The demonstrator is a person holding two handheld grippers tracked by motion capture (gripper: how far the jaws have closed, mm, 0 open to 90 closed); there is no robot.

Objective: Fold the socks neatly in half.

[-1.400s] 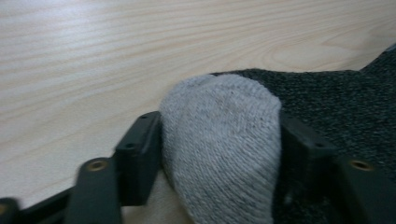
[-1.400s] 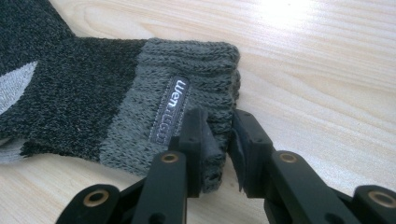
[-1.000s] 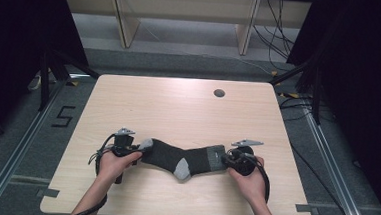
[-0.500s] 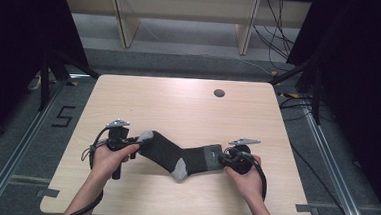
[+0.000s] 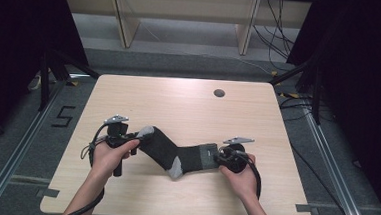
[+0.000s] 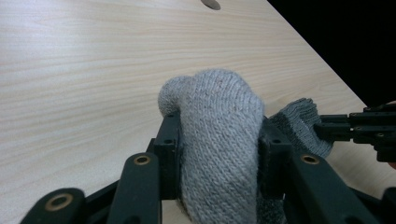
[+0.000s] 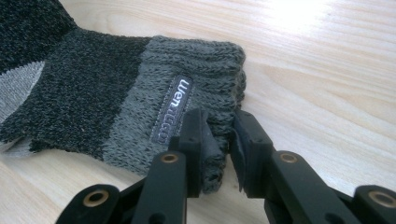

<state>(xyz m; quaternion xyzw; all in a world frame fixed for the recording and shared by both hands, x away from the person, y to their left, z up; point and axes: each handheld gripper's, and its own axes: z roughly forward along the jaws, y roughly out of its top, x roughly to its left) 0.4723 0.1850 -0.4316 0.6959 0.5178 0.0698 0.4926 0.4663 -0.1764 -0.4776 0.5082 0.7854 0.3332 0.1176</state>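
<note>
Lower centre of high view: dark grey knitted sock [image 5: 175,154] with pale toe and heel lies on light wooden table [image 5: 188,107]. Left gripper [image 5: 135,135] jaws, just easing wider, hug its toe. Right gripper [image 5: 219,158] pinches the cuff.

— Under it all? A pale wood table [image 5: 188,107], with a small round dark hole [image 5: 219,93] near the far edge.

— And behind? A wooden shelf [image 5: 184,17] on two legs. Black cables [image 5: 278,37] hanging at the right.

— Down on the grey floor [image 5: 22,127]? A painted number five [image 5: 63,116] at the left, beside a metal rail [image 5: 9,171].
</note>
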